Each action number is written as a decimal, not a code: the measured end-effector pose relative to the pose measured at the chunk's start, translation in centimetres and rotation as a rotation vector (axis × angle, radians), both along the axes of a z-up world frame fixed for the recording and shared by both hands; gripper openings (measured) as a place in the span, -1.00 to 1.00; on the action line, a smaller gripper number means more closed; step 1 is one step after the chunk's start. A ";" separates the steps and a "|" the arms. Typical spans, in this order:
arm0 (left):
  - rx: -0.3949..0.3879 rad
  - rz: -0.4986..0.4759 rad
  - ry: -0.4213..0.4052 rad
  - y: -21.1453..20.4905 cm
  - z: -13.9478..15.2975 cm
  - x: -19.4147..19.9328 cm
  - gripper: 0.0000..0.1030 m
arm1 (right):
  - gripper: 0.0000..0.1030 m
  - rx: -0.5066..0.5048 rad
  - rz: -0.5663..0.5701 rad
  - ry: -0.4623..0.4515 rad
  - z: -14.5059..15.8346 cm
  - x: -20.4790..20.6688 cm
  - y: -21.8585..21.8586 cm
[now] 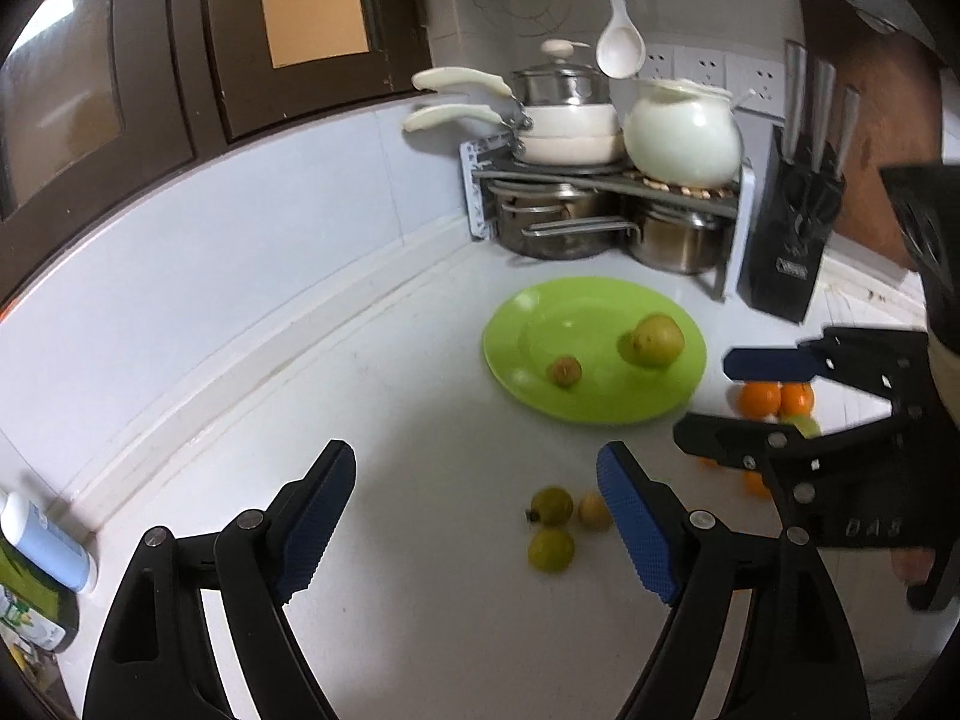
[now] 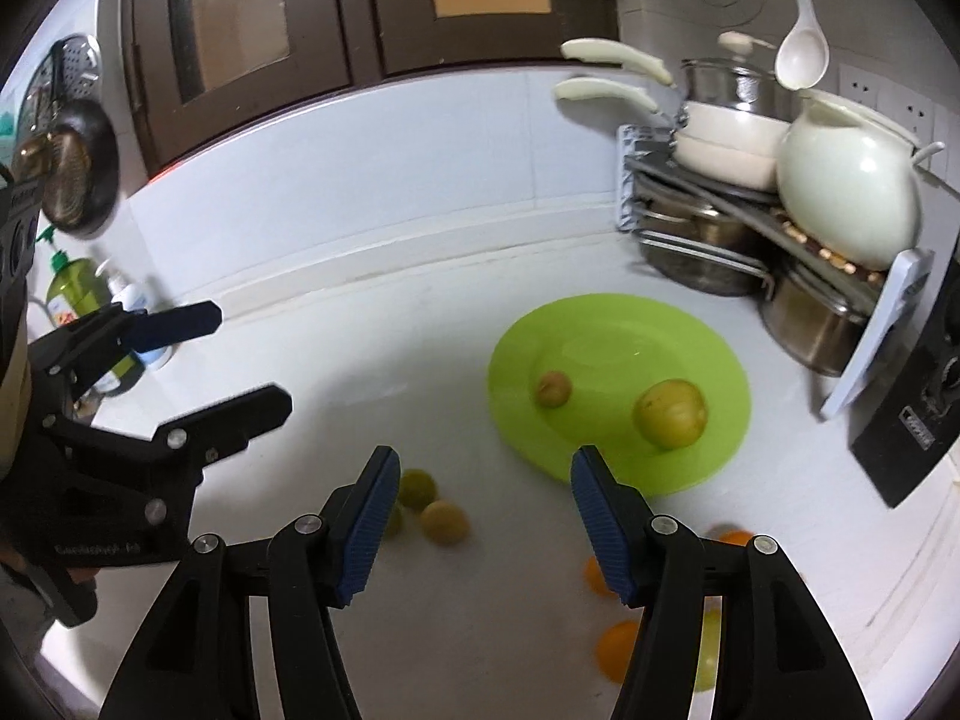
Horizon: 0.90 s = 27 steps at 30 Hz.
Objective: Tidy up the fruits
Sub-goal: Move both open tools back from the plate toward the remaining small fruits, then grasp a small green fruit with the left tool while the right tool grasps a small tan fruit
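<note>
A green plate [image 1: 540,306] [image 2: 612,318] on the white counter holds a large yellow-green fruit [image 1: 658,340] [image 2: 671,412] and a small brownish fruit [image 1: 565,371] [image 2: 552,389]. Three small yellow-green fruits [image 1: 551,530] [image 2: 443,520] lie on the counter in front of the plate. Oranges [image 1: 774,399] [image 2: 618,642] lie to the plate's right. My left gripper [image 1: 474,516] [image 2: 246,360] is open and empty above the small fruits. My right gripper [image 2: 486,516] [image 1: 714,399] is open and empty near the oranges.
A rack of pots and pans [image 1: 600,204] [image 2: 750,228] with a white jar [image 1: 684,138] stands in the back corner. A black knife block [image 1: 792,240] stands to its right. Bottles [image 2: 90,306] stand at the left by the wall.
</note>
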<state>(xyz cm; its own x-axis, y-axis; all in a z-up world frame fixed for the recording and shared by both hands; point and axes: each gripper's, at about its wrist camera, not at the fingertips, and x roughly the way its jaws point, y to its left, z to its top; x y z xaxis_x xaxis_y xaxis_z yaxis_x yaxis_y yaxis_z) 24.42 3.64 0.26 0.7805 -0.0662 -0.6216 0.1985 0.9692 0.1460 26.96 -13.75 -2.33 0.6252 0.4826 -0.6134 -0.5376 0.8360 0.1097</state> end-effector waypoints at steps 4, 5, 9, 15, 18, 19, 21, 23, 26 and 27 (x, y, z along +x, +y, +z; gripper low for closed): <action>0.001 -0.033 0.011 0.2 -1.8 -0.8 0.60 | 0.17 -0.040 0.037 -0.005 -1.0 -0.4 1.0; 0.004 -0.041 0.016 0.2 -2.3 -0.8 0.60 | 0.17 -0.047 0.043 -0.004 -1.2 -0.4 1.2; 0.000 -0.073 0.035 0.3 -4.1 -0.6 0.49 | 0.17 -0.082 0.086 0.026 -2.6 -0.2 2.2; -0.026 -0.126 0.086 0.1 -6.2 0.1 0.27 | 0.17 -0.145 0.132 0.036 -4.2 0.4 3.3; -0.026 -0.159 0.109 -0.2 -7.1 0.4 0.15 | 0.16 -0.167 0.155 0.052 -5.0 0.9 3.8; -0.026 -0.168 0.118 -0.3 -7.4 0.6 0.10 | 0.14 -0.179 0.164 0.056 -5.3 1.1 4.0; -0.029 -0.181 0.134 -0.3 -8.0 0.8 0.03 | 0.08 -0.202 0.180 0.065 -5.8 1.4 4.4; -0.037 -0.190 0.148 -0.3 -8.4 1.0 -0.04 | 0.03 -0.213 0.189 0.073 -6.1 1.5 4.7; -0.053 -0.198 0.162 -0.4 -8.8 1.3 -0.12 | -0.04 -0.226 0.202 0.099 -6.7 2.1 5.0; -0.063 -0.201 0.168 -0.4 -8.9 1.4 -0.13 | -0.08 -0.225 0.208 0.110 -7.0 2.2 5.1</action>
